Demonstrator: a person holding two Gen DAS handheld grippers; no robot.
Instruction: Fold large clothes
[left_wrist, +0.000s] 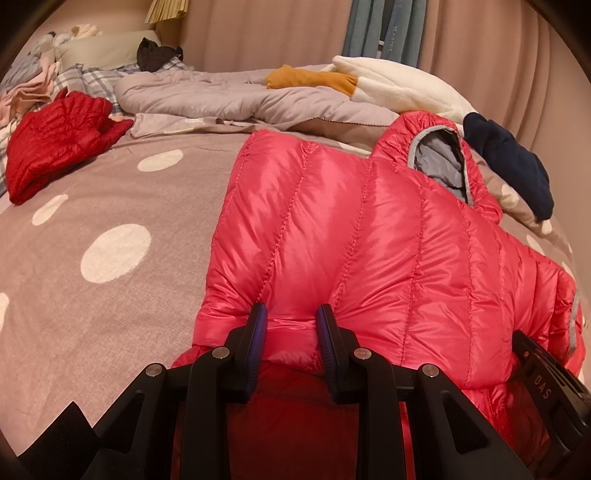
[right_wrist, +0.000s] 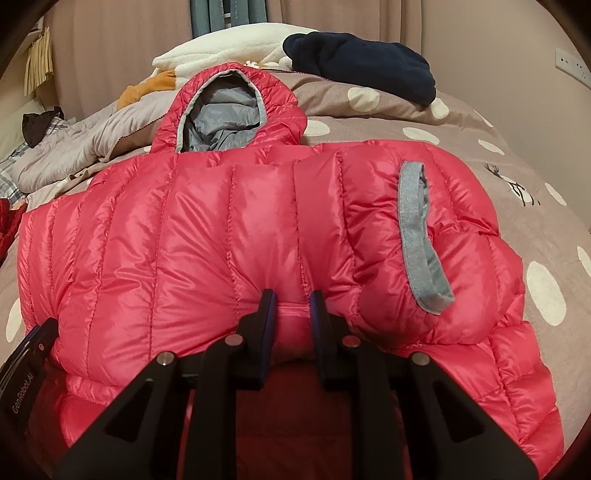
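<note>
Polka-dot bedspread (left_wrist: 110, 206) under the pink puffer jacket (left_wrist: 369, 229), left gripper (left_wrist: 291, 325) and right gripper (right_wrist: 293, 306) both clamped on its near hem, mid-fold, next likely carrying that edge toward the hood (right_wrist: 229, 107).

The jacket (left_wrist: 369, 236) lies on the bed (left_wrist: 110, 206), the folded garment (left_wrist: 55, 144) to its left.

Jacket hem (right_wrist: 295, 406) behind gripper (right_wrist: 293, 299)
</note>
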